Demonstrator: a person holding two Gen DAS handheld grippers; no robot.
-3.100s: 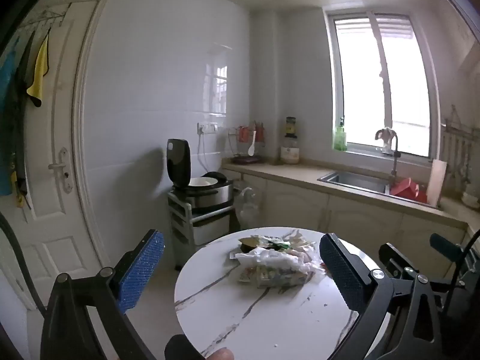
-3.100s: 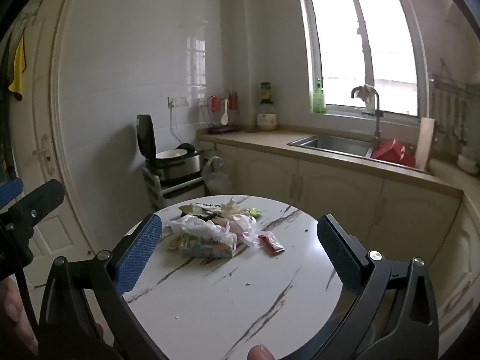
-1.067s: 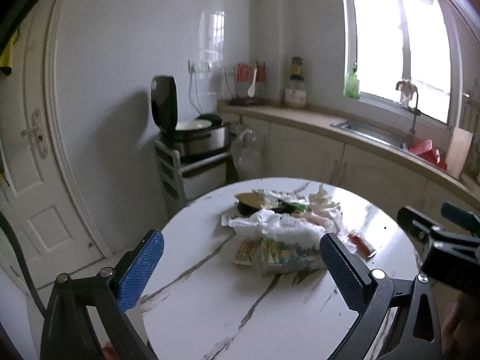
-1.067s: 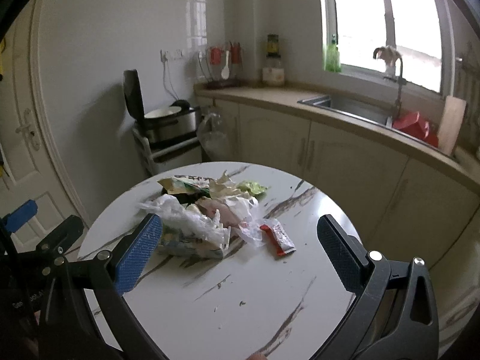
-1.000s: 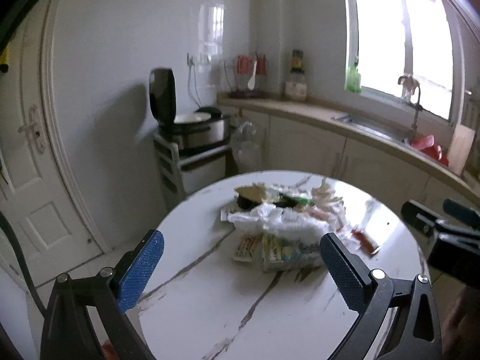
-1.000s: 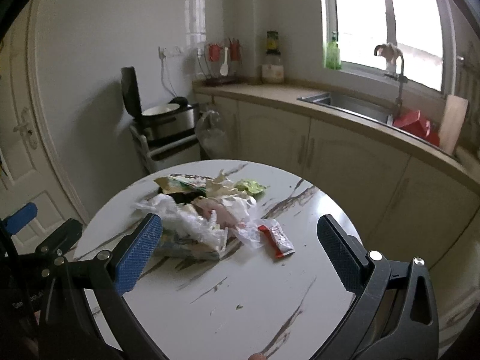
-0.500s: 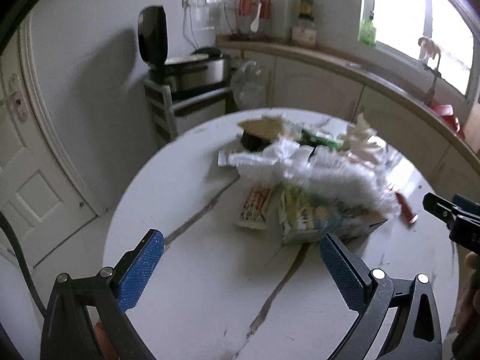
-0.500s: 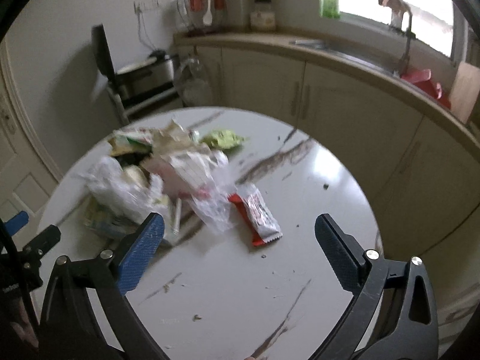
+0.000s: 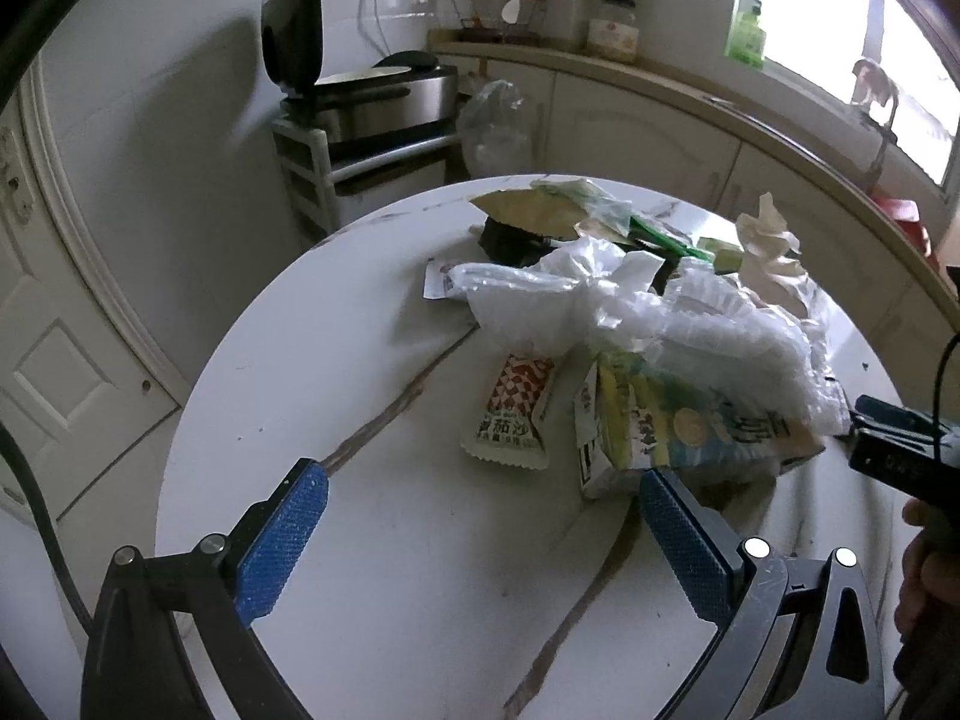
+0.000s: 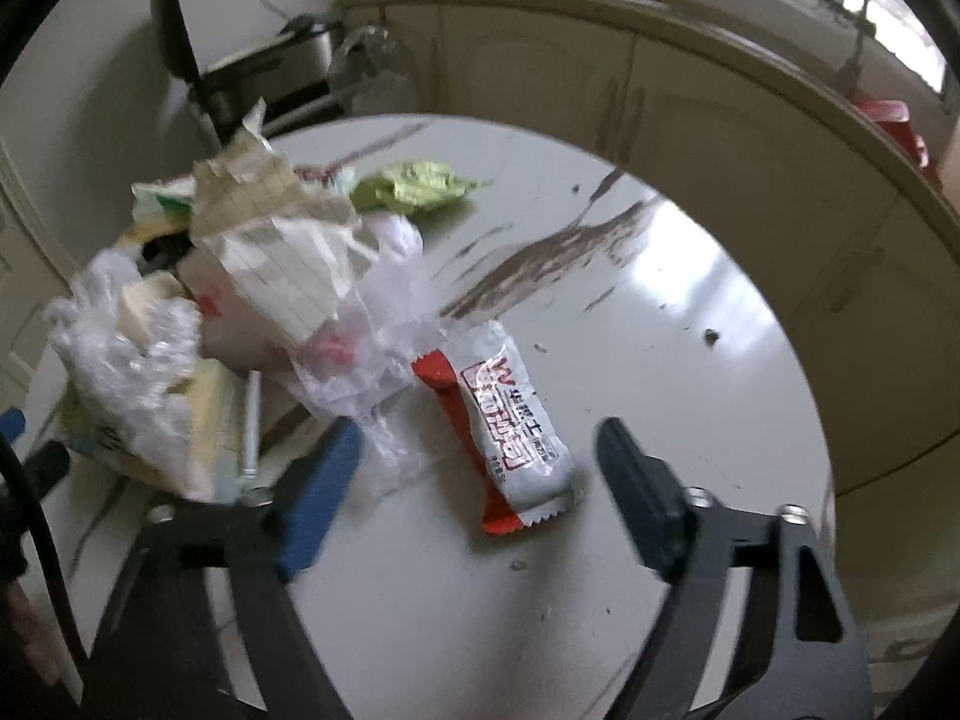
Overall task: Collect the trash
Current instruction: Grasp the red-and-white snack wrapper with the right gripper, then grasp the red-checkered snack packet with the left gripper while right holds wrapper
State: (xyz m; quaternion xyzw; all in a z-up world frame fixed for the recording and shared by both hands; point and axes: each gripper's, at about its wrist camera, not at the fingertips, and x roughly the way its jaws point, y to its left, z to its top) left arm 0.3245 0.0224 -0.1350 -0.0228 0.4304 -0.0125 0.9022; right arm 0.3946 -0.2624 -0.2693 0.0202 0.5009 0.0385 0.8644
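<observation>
A heap of trash lies on a round white marble table [image 9: 336,372]: clear plastic bags [image 9: 606,306], a printed carton [image 9: 666,426], a red-and-white sachet [image 9: 515,414], crumpled paper. My left gripper [image 9: 480,546] is open and empty, low over the table just short of the sachet and carton. In the right wrist view a red-and-white snack wrapper [image 10: 507,426] lies apart from the heap [image 10: 252,300]. My right gripper [image 10: 477,480] is open, its jaws on either side of the wrapper's near end.
A rice cooker [image 9: 372,96] on a small rack and a hanging plastic bag [image 9: 495,120] stand behind the table. Cream cabinets and a counter [image 10: 690,48] curve along the far wall under a window. A white door [image 9: 42,330] is at the left.
Both grippers have dropped and moved in close to the table. The right one now straddles the snack wrapper and its jaws have narrowed somewhat. The left one nears the sachet and carton.
</observation>
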